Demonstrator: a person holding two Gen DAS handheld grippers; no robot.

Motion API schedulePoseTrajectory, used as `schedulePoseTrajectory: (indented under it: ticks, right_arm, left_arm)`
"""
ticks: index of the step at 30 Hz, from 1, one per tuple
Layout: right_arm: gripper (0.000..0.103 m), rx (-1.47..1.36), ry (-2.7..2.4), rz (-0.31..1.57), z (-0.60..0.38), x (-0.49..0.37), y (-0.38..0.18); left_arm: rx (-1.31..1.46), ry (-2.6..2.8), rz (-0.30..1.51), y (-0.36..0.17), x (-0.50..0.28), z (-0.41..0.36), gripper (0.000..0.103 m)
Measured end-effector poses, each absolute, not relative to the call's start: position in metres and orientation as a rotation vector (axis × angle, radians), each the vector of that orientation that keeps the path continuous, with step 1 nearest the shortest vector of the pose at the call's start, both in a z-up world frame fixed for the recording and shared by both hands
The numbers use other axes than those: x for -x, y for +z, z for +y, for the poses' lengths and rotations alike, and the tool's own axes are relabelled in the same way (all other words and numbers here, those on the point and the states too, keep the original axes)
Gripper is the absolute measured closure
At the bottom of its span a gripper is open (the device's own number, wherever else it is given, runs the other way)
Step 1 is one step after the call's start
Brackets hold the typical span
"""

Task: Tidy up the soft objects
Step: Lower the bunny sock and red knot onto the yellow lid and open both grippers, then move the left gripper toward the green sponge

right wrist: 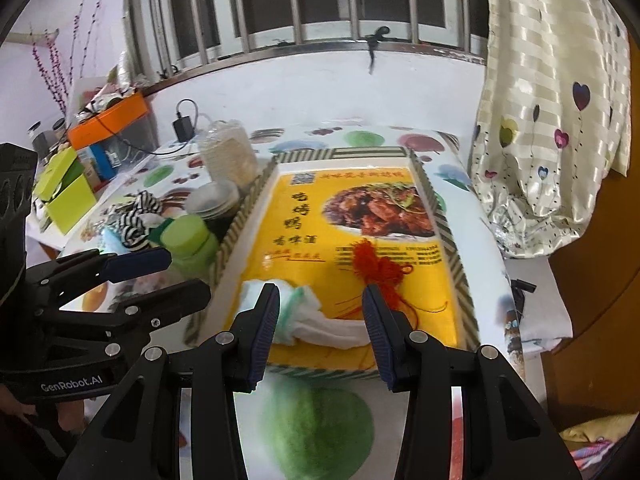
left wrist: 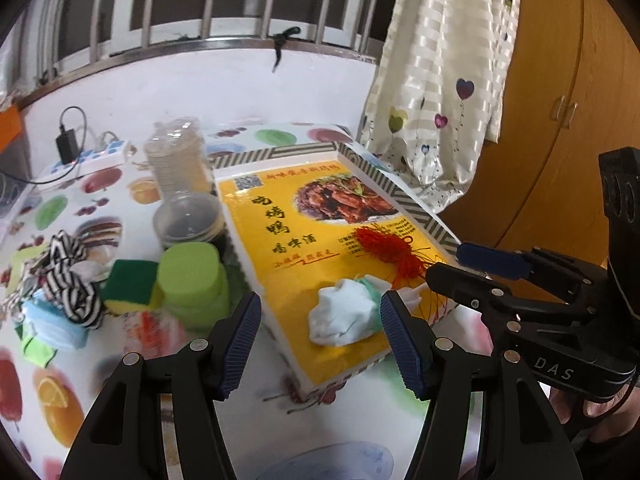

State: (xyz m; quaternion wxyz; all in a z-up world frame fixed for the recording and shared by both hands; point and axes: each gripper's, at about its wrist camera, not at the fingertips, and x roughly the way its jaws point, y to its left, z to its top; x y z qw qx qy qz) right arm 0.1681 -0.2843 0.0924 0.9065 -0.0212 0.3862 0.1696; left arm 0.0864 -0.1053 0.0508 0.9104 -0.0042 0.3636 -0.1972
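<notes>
I see my left gripper open and empty at lower centre; my right gripper gapes too, above the white sock in the tray.

We seem to be in a lived-in room of a home — the table wears a plastic cloth printed with fruit, and a cream curtain dotted with heart balloons hangs beside a wooden cupboard. Behind the table we see a barred window above a white wall. Household clutter fills the edges — a power strip with a charger plugged in, an orange-lidded bin, a stack of clear plastic containers, and sprigs of artificial blossoms.
</notes>
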Motion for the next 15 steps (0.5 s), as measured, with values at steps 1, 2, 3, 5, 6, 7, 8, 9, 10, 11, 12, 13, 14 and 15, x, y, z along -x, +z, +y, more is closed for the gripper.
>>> schedulePoseTrajectory:
  ticks: [1, 2, 3, 5, 6, 7, 8, 9, 10, 11, 12, 13, 14, 15]
  right_arm:
    - [0.059, 0.046, 0.356, 0.794, -0.282, -0.166, 0.094]
    - [0.059, 0.048, 0.362, 0.792, -0.280, -0.164, 0.095]
    - [0.059, 0.050, 0.368, 0.792, -0.277, -0.162, 0.096]
    - [0.059, 0.057, 0.386, 0.791, -0.271, -0.158, 0.096]
    - [0.059, 0.059, 0.393, 0.792, -0.268, -0.156, 0.096]
    - [0.059, 0.062, 0.404, 0.795, -0.264, -0.154, 0.095]
    - [0.059, 0.065, 0.412, 0.797, -0.261, -0.152, 0.095]
    - [0.059, 0.069, 0.420, 0.798, -0.257, -0.150, 0.095]
    - [0.059, 0.073, 0.430, 0.799, -0.253, -0.149, 0.095]
    - [0.059, 0.077, 0.441, 0.800, -0.249, -0.146, 0.094]
    - [0.059, 0.082, 0.452, 0.801, -0.245, -0.144, 0.094]
    - [0.059, 0.087, 0.461, 0.801, -0.241, -0.142, 0.094]
    - [0.059, 0.092, 0.465, 0.801, -0.238, -0.140, 0.094]
    - [0.059, 0.093, 0.476, 0.802, -0.234, -0.139, 0.094]
  left_arm:
    - [0.012, -0.402, 0.746, 0.052, -0.084, -0.103, 0.041]
    - [0.015, -0.392, 0.741, 0.053, -0.081, -0.098, 0.041]
    - [0.018, -0.388, 0.738, 0.054, -0.079, -0.095, 0.041]
    - [0.022, -0.373, 0.732, 0.055, -0.074, -0.088, 0.041]
    - [0.024, -0.365, 0.730, 0.055, -0.073, -0.086, 0.041]
    - [0.030, -0.357, 0.728, 0.055, -0.070, -0.082, 0.041]
    - [0.034, -0.353, 0.728, 0.054, -0.068, -0.079, 0.041]
    - [0.037, -0.347, 0.729, 0.054, -0.066, -0.076, 0.041]
    - [0.041, -0.338, 0.731, 0.054, -0.064, -0.073, 0.041]
    - [0.041, -0.332, 0.732, 0.053, -0.062, -0.070, 0.041]
    - [0.041, -0.324, 0.734, 0.053, -0.060, -0.067, 0.041]
    - [0.040, -0.316, 0.735, 0.052, -0.059, -0.065, 0.041]
    - [0.041, -0.304, 0.734, 0.052, -0.057, -0.062, 0.041]
    - [0.041, -0.297, 0.733, 0.052, -0.055, -0.060, 0.041]
